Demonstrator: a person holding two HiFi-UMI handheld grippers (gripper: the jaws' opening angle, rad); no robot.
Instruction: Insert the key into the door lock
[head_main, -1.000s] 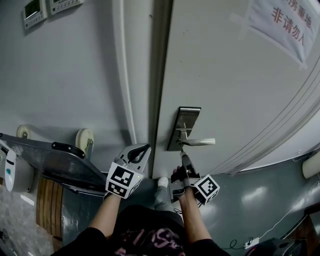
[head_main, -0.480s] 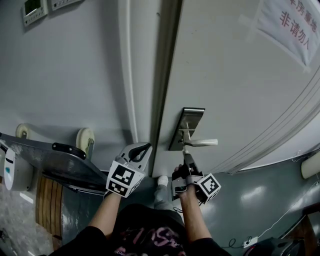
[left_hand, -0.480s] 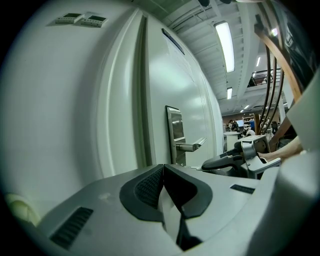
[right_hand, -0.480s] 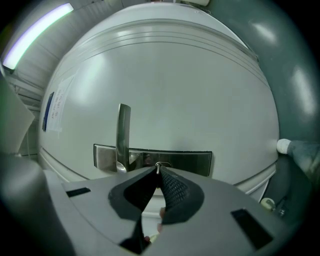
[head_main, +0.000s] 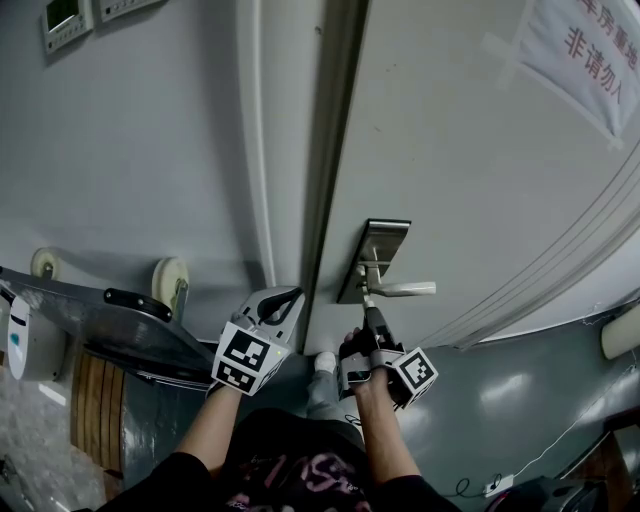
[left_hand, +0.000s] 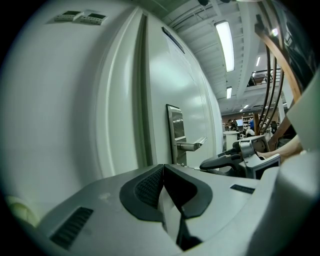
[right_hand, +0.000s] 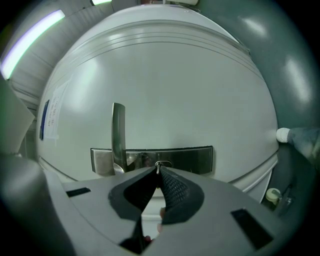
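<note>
A steel lock plate (head_main: 376, 252) with a lever handle (head_main: 405, 289) sits on the pale door. Just below the handle, my right gripper (head_main: 367, 306) is shut on a small metal key (right_hand: 158, 168). The key's tip meets the keyhole area of the lock plate (right_hand: 192, 157), beside the handle (right_hand: 118, 131); how deep it sits is hidden by the jaws. My left gripper (head_main: 283, 299) hangs shut and empty to the left, in front of the door frame. From the left gripper (left_hand: 162, 169) view, the lock plate (left_hand: 175, 131) and the right gripper (left_hand: 222, 160) show side-on.
A door frame edge (head_main: 322, 190) runs between wall and door. A dark cart (head_main: 110, 325) with pale wheels stands at the lower left. Wall control panels (head_main: 68, 22) are at the top left, and a paper sign (head_main: 585, 50) is taped to the door's upper right.
My right gripper has rolled slightly about its own axis while the key stays at the lock plate. The left gripper has kept still.
</note>
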